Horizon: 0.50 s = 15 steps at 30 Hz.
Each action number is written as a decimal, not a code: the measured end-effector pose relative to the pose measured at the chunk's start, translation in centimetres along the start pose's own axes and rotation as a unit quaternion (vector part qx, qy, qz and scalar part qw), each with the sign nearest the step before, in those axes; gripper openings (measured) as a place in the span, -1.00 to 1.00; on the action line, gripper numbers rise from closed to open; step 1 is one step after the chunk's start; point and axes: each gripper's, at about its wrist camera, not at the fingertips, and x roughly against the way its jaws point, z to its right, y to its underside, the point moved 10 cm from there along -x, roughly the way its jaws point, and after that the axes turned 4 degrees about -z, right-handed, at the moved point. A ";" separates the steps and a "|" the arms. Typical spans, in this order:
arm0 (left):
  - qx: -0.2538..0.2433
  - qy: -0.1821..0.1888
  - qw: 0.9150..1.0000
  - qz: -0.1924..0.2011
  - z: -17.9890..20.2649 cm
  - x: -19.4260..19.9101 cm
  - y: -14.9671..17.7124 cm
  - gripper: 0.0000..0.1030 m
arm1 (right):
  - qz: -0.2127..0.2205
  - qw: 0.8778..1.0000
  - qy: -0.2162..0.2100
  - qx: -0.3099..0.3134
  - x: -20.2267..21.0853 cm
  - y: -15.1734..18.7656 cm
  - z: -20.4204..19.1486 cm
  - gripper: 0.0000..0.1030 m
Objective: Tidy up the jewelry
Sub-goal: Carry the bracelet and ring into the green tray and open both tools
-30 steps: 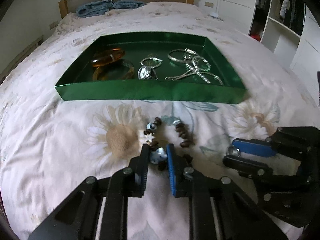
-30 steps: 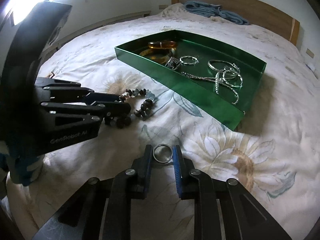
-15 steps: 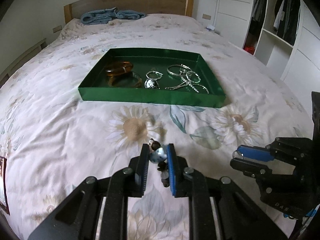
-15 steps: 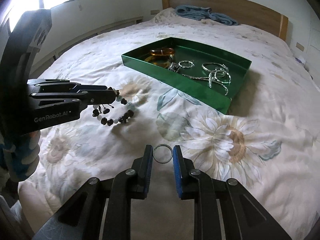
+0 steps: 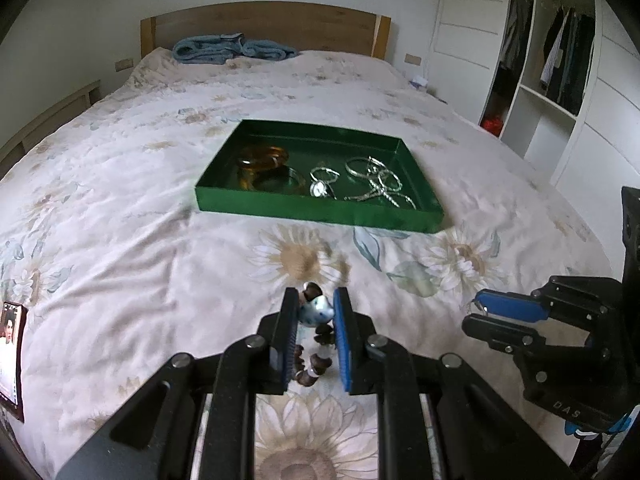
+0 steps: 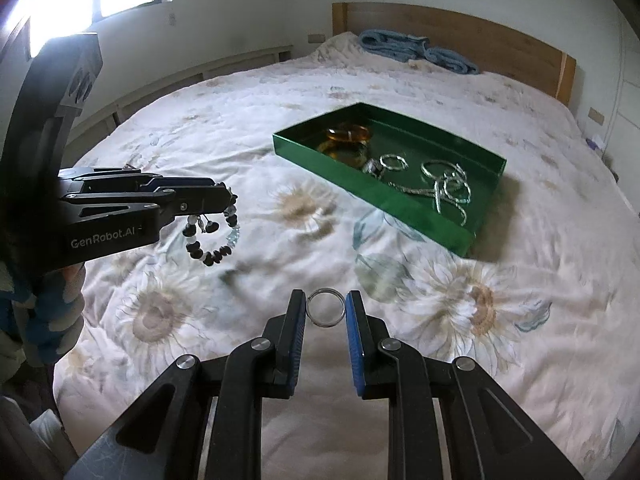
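My left gripper (image 5: 316, 310) is shut on a beaded bracelet (image 5: 316, 312) of dark brown and pale blue beads; the rest of it hangs below the fingers above the bed. In the right wrist view the bracelet (image 6: 212, 240) dangles from the left gripper (image 6: 228, 200) at the left. My right gripper (image 6: 325, 307) is shut on a thin silver ring (image 6: 325, 307), held upright between the pads. A green tray (image 5: 316, 210) lies farther up the bed, holding amber bangles (image 5: 262, 158), a watch (image 5: 319, 188) and silver bangles and chains (image 5: 380, 182). Both grippers hover short of the tray (image 6: 400, 204).
The flowered bedspread (image 5: 120, 220) covers the whole bed. A folded blue cloth (image 5: 232, 50) lies by the wooden headboard. An open wardrobe (image 5: 552, 60) stands to the right. A small photo card (image 5: 10, 356) lies at the bed's left edge.
Both grippers have risen and drawn back from the tray, lifting the bracelet and the ring off the bedspread. The bracelet now hangs free. The grips stay the same.
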 end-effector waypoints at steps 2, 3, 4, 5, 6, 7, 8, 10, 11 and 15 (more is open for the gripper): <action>0.005 0.001 1.000 0.003 -0.5 0.1 -0.4 -0.69 | 0.004 1.000 0.002 0.002 0.2 -0.5 -0.2 -0.61; 0.006 0.002 1.000 0.004 -0.6 0.1 -0.5 -0.69 | 0.007 1.000 0.004 0.002 0.2 -0.9 -0.2 -0.61; 0.010 0.003 1.000 0.006 -0.9 0.1 -0.8 -0.69 | 0.008 1.000 0.005 0.003 0.3 -1.1 -0.2 -0.61; 0.012 0.004 1.000 0.006 -1.1 0.1 -1.0 -0.69 | 0.010 1.000 0.007 0.004 0.3 -1.4 -0.1 -0.61; 0.012 0.004 1.000 0.007 -1.2 0.0 -1.2 -0.69 | 0.013 1.000 0.009 0.004 0.3 -1.9 0.1 -0.61; 0.013 0.003 1.000 0.009 -1.4 -0.2 -1.7 -0.69 | 0.015 1.000 0.011 0.003 0.3 -2.2 0.3 -0.61; 0.013 0.002 1.000 0.010 -1.6 -0.3 -2.1 -0.69 | 0.018 1.000 0.013 0.002 0.3 -2.7 0.7 -0.61; 0.015 0.002 1.000 0.014 -1.9 -0.6 -3.1 -0.69 | 0.024 1.000 0.019 -0.001 0.2 -3.7 1.4 -0.61; 0.017 0.002 1.000 0.017 -2.1 -0.8 -3.7 -0.69 | 0.028 0.999 0.023 -0.003 0.2 -4.3 2.0 -0.61; 0.024 0.003 0.999 0.027 -3.0 -1.8 -6.6 -0.69 | 0.045 0.998 0.042 -0.017 -0.2 -7.2 4.8 -0.61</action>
